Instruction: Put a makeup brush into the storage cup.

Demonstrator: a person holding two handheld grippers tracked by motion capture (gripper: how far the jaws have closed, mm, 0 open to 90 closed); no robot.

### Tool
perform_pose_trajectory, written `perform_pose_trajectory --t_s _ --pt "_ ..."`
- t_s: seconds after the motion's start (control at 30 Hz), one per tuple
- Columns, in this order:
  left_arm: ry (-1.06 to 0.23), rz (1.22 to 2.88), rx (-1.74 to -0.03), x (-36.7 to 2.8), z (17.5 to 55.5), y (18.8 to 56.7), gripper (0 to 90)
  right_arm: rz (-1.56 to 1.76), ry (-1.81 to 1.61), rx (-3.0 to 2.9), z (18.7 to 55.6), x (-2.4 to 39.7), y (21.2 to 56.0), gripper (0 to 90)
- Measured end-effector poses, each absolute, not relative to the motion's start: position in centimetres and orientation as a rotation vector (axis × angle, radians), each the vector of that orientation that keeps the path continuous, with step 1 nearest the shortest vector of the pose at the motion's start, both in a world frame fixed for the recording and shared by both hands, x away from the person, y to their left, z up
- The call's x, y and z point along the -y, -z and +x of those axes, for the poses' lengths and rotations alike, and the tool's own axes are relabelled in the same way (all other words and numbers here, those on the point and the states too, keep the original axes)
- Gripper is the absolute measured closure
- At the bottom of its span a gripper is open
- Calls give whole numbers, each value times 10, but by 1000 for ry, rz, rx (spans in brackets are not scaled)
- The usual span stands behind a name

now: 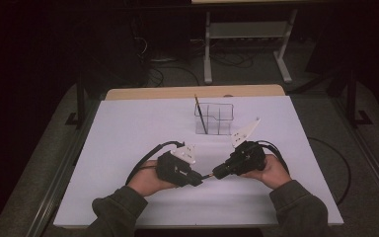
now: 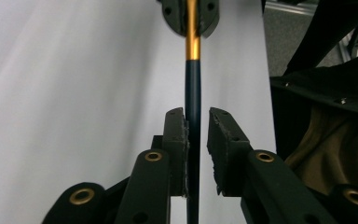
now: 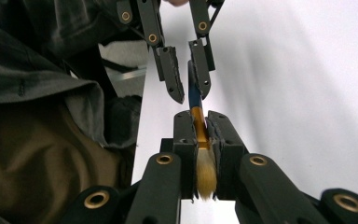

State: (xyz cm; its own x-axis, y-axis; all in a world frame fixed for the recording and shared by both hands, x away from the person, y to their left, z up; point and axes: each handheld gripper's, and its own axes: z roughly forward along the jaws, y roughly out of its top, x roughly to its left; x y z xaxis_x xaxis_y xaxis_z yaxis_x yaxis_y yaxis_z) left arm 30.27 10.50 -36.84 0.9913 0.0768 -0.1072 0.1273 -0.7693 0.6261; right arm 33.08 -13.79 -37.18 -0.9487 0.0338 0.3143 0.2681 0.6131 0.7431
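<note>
Two grippers meet tip to tip near the table's (image 1: 128, 123) front edge, a paintbrush (image 2: 193, 93) stretched between them. Right gripper (image 3: 201, 128), at about 3 o'clock from the other, is clamped on the brush's gold collar, bristles lying back between its jaws. Left gripper (image 2: 196, 133) stands slightly parted around the dark blue handle: one pad touches it, the other sits just clear. At 12 o'clock, well apart, a clear divided holder (image 1: 215, 118) keeps another brush (image 1: 200, 114) leaning.

The room is dim around the brightly lit white table (image 1: 128, 133), with close gripper views soft and blurred.
</note>
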Motion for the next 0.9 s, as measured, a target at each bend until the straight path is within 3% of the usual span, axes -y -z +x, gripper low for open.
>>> perform_pose_trajectory --t_s 0.53,0.7,0.9 --pt "92 2492 -141 -112 304 370 836 -204 1212 2626 333 125 356 808" --pt "88 2474 -147 -115 304 369 839 -254 1231 2618 335 125 356 664" --pt "73 2471 -155 -118 306 368 840 -305 1254 2612 337 128 358 572"
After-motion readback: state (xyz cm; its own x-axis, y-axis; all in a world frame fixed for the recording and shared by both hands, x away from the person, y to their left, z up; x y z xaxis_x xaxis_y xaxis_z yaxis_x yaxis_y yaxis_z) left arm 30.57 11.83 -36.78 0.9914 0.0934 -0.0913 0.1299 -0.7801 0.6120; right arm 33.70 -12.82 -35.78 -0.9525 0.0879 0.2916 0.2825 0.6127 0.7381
